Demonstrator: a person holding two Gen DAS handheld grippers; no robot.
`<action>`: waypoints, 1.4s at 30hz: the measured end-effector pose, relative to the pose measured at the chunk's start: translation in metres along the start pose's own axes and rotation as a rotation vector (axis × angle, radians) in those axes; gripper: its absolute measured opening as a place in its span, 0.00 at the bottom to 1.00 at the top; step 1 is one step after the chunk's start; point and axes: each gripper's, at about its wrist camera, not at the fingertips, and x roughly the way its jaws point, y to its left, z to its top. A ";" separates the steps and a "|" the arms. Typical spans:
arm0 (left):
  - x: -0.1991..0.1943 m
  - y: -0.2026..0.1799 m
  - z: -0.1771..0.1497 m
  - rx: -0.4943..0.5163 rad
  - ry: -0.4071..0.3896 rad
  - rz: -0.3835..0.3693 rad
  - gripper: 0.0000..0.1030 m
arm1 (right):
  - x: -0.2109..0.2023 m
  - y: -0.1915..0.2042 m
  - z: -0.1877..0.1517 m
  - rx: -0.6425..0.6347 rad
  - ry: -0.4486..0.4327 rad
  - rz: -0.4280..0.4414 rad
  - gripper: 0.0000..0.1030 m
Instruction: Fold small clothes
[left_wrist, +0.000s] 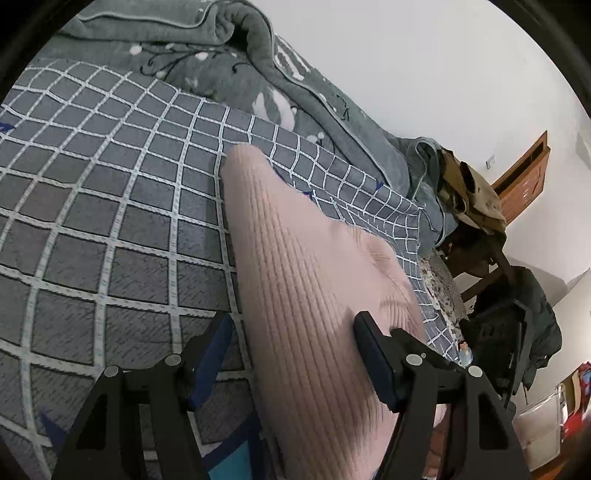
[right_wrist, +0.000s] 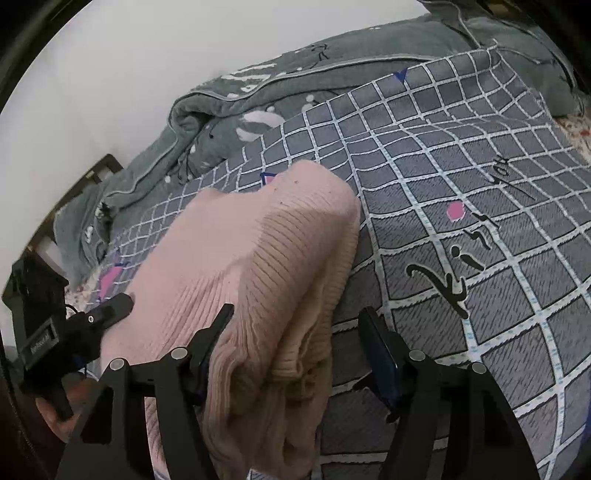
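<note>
Pink ribbed sweater (right_wrist: 236, 258) lies on the bed (left_wrist: 110, 229), on the grey checked sheet, already doubled over: a rounded fold sits at the far end, and the loose layers bunch toward the near edge.

Right tool (right_wrist: 297, 332): jaws wide apart, straddling the bunched near end of the sweater. Knit sits in the gap and brushes the left finger, but nothing is pinched.

Left tool (left_wrist: 291, 345): jaws also wide apart, with the other side of the sweater running between them. No grip there either. In the right-hand camera it shows as a dark shape at the sweater's left edge.

Crumpled grey blanket (left_wrist: 155, 44) heaped along the wall behind. Chair (left_wrist: 476, 221) piled with clothes beyond the bed's end.

Judgement: one fold looks done; the next would need both tools to close on the near layers.

Risks from here:
- Thick, bunched knit. A tool closing may catch only the top layer, so the lower layers trail and the fold opens.
- The checked sheet lies right under the sweater; a low pinch could take sheet with knit and drag it.
- Uneven lift between the two tools would skew the fold, since the stretchy ribbing sags.
- Sweater sits near the bed's edge on the left tool's side; a sideways pull could slide it off.
</note>
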 end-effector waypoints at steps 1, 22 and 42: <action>0.004 -0.002 0.000 0.002 0.005 0.000 0.66 | 0.001 -0.001 0.000 0.003 0.003 0.002 0.63; -0.015 -0.004 0.019 0.024 -0.126 0.057 0.37 | 0.008 0.029 0.015 0.024 -0.041 0.141 0.32; -0.077 0.049 0.034 0.094 -0.156 0.326 0.56 | 0.031 0.144 0.000 -0.370 -0.123 0.003 0.49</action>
